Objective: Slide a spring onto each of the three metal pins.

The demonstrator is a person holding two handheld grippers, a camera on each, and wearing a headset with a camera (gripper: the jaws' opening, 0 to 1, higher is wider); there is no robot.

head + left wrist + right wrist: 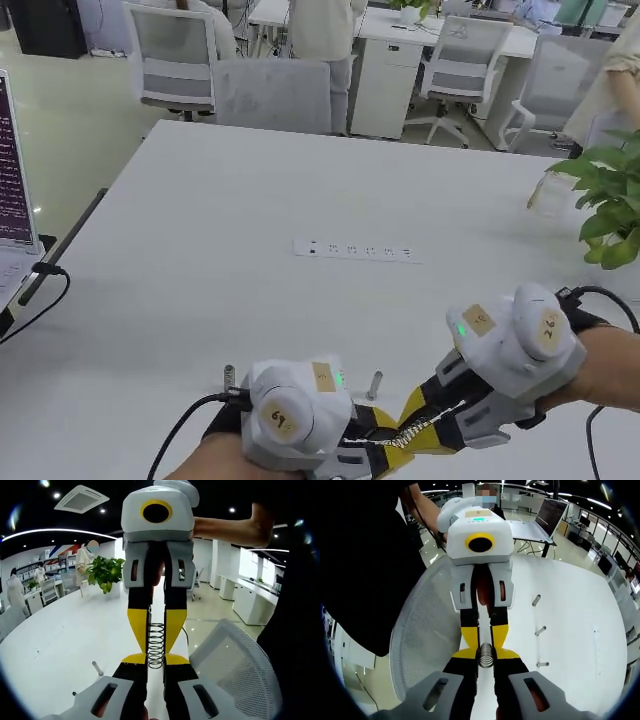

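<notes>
1. I'm seeing the left claw (156,666) gripping the spring (156,642). Its black jaws are rising from the bottom centre of the left gripper view and pinching the coil's near end between their tips.
2. The right claw (156,656) is pointing down from the top of that same frame, nose to nose with the left one. Its yellow fingers (137,630) are clamping the spring lengthwise between them, so both claws are closed on the one coil.
3. In the right gripper view I'm looking at the spring end-on. It is showing as a small ring at lower centre, where my black tips are meeting the other claw's yellow ones.
4. In the head view both claws are sitting along the bottom edge, right of centre, with the spring lying tilted between their yellow tips.
5. The three metal pins (540,630) are lining up in a column right of centre in the right gripper view, standing on the white table (300,180) apart from the spring.
6. Further out in the head view:
   - A power strip (352,250) is lying mid-frame.
   - A plant (605,200) is leaning in at the right edge.
   - A laptop (12,180) is glowing at the left edge.
7. A mesh chair (420,630) is showing left of the claws in the right gripper view.
</notes>
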